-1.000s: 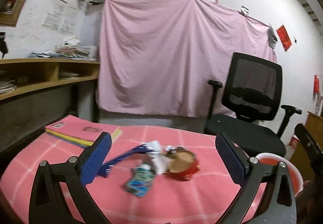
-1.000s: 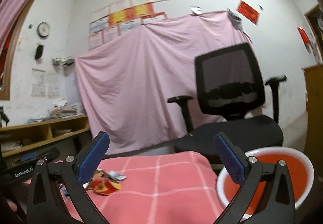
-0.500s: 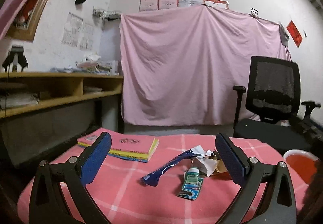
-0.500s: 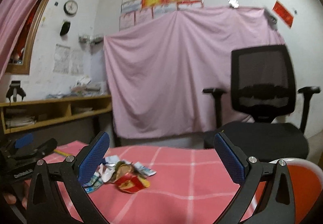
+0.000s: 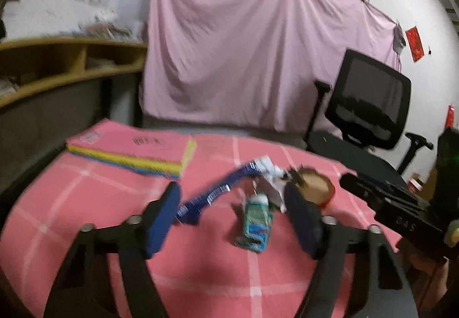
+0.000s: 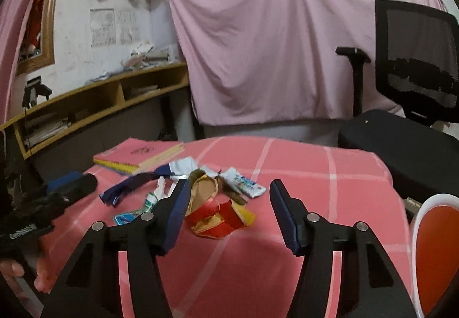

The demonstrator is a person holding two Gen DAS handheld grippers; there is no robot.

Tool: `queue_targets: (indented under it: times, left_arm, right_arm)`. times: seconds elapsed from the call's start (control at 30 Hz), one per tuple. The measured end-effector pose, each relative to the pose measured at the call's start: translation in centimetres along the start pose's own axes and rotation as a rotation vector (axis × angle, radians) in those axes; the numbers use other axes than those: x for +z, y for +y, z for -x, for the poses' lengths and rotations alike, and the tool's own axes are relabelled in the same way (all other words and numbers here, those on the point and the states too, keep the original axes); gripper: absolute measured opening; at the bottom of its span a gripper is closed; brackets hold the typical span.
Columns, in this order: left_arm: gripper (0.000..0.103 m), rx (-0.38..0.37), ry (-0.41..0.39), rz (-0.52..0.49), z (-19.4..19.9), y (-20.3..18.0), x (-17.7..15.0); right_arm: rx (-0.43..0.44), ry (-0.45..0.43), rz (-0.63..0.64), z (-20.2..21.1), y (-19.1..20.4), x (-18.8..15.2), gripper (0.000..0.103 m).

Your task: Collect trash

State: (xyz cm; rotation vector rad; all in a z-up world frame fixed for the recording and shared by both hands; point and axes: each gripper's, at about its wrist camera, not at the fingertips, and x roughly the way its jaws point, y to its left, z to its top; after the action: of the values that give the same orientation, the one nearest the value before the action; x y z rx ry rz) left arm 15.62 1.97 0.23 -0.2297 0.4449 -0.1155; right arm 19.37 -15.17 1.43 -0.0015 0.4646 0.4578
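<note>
Trash heaped near the middle of a pink checked tablecloth (image 6: 330, 189): a long blue wrapper (image 5: 218, 191), a crumpled teal packet (image 5: 255, 222), a red and gold paper cup (image 6: 212, 212) crushed on its side, a white sachet (image 6: 243, 181) just behind it, scraps of white paper among them. All touching or just beside one another, none lifted.

Left gripper (image 5: 232, 212) held low over the cloth, jaws apart and closing, blurred; teal packet and the near end of the blue wrapper seen in the gap between its fingers, pressed by neither pad. Right gripper (image 6: 225, 209) likewise low, jaws apart and closing, nothing clamped; the crushed cup lay beyond the gap, nearer the left finger.

Stack of pink and yellow books (image 6: 140, 156) at the far left of the table, apart from the heap. Red basin with a white rim (image 6: 433, 255) off the table's right edge. Black mesh office chair (image 6: 416, 60) beyond, before a hung pink sheet (image 6: 287, 31).
</note>
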Motion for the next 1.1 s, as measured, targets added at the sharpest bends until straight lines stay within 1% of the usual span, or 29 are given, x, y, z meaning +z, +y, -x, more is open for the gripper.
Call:
queue_targets:
  times: [0.03, 0.1, 0.2, 0.27, 0.3, 0.33, 0.4, 0.47, 0.53, 0.57, 0.6, 0.63, 0.7, 0.73, 0.9, 0.97, 1.0, 1.07, 1.1]
  left_arm:
    - [0.061, -0.021, 0.031, 0.004, -0.3, -0.2, -0.2]
    - [0.060, -0.046, 0.063, -0.002, -0.5, -0.7, -0.4]
    - [0.060, -0.060, 0.091, -0.023, -0.6, -1.6, -0.5]
    - [0.055, -0.063, 0.110, -0.022, -0.7, -1.6, -0.6]
    - [0.051, -0.067, 0.123, -0.016, -0.8, -1.6, -0.7]
    - [0.050, -0.069, 0.135, -0.010, -1.1, -1.5, -0.5]
    - [0.050, -0.075, 0.160, -0.002, -1.6, -1.3, -0.4]
    - [0.050, -0.085, 0.184, -0.002, -2.2, -1.6, -0.4]
    - [0.048, -0.090, 0.209, -0.011, -2.6, -1.8, -0.4]
    - [0.045, -0.091, 0.218, -0.016, -2.8, -1.8, -0.3]
    - [0.038, -0.092, 0.228, -0.021, -3.0, -1.9, -0.3]
    - [0.030, -0.088, 0.244, -0.025, -3.3, -1.9, -0.3]
    - [0.023, -0.072, 0.281, -0.029, -3.9, -1.9, -0.4]
    - [0.022, -0.072, 0.282, -0.029, -3.9, -1.9, -0.4]
    - [0.020, -0.072, 0.253, -0.022, -3.2, -1.4, -0.5]
    - [0.020, -0.071, 0.229, -0.019, -2.6, -1.3, -0.6]
    - [0.020, -0.083, 0.209, -0.018, -2.0, -1.2, -0.6]
    - [0.020, -0.089, 0.182, -0.012, -1.2, -1.3, -0.7]
    - [0.020, -0.091, 0.170, -0.011, -0.8, -1.4, -0.8]
  right_arm:
    - [0.006, 0.011, 0.007, -0.2, 0.2, 0.0, 0.056]
    - [0.021, 0.036, 0.022, -0.6, 0.6, 0.0, 0.053]
    - [0.030, 0.081, 0.032, -1.5, 0.9, 0.0, 0.053]
    - [0.036, 0.101, 0.031, -1.9, 0.9, 0.0, 0.051]
    - [0.042, 0.109, 0.026, -2.0, 0.9, 0.0, 0.045]
    - [0.050, 0.121, 0.018, -2.1, 0.8, -0.1, 0.039]
    - [0.065, 0.150, -0.004, -2.5, 0.5, -0.2, 0.034]
    - [0.080, 0.167, -0.022, -2.8, 0.2, -0.3, 0.032]
    - [0.095, 0.172, -0.035, -2.8, 0.1, -0.4, 0.024]
    - [0.100, 0.175, -0.036, -2.7, 0.2, -0.5, 0.023]
    - [0.101, 0.179, -0.035, -2.8, 0.3, -0.5, 0.022]
    - [0.103, 0.181, -0.034, -2.8, 0.4, -0.5, 0.019]
    - [0.098, 0.177, -0.034, -2.7, 0.5, -0.5, 0.014]
    - [0.097, 0.173, -0.036, -2.5, 0.5, -0.5, 0.013]
    - [0.102, 0.134, -0.051, -0.9, 0.7, -0.9, 0.012]
    - [0.114, 0.116, -0.057, -0.1, 0.6, -1.0, 0.012]
    - [0.124, 0.104, -0.060, 0.5, 0.7, -1.1, 0.012]
    - [0.125, 0.094, -0.066, 1.2, 0.6, -1.2, 0.012]
    - [0.126, 0.075, -0.067, 1.8, 0.6, -1.2, 0.012]
